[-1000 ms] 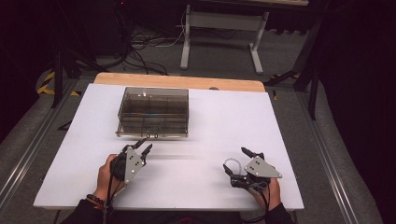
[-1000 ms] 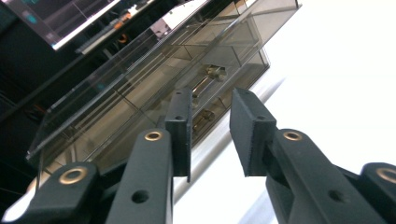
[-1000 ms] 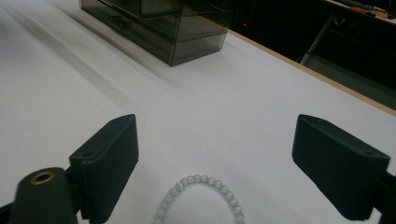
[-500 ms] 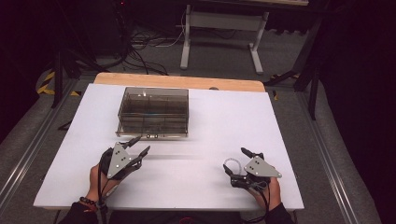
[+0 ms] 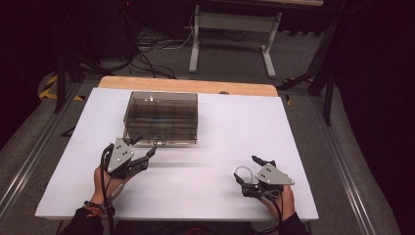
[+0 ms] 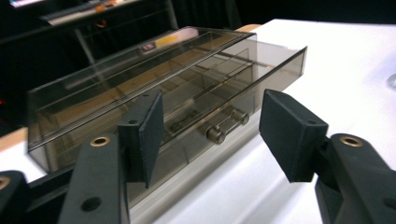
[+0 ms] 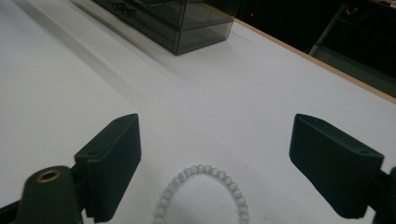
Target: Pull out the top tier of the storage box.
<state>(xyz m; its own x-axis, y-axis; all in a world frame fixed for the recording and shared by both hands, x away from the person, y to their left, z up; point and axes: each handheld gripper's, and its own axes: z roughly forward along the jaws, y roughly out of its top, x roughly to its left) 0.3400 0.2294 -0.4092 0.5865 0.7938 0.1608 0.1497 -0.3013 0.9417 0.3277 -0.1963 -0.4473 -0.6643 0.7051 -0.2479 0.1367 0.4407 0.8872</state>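
Observation:
A smoked clear plastic box with a shut drawer stands on the white table at the back left. Its small bar handle faces me. My left gripper is open just in front of the box, with its jaws pointing at the handle and nothing between them; in its own view the left gripper frames that handle. A white bead bracelet lies flat on the table near the front right. My right gripper is open, its jaws standing to either side of the bracelet without touching it.
A wooden strip runs along the table's far edge. Beyond it stand a white stand's legs and loose cables on the grey floor. Metal rails flank the table on both sides.
My left gripper has moved forward and a little left, closer to the front of the box. The right gripper and the bracelet have stayed where they were.

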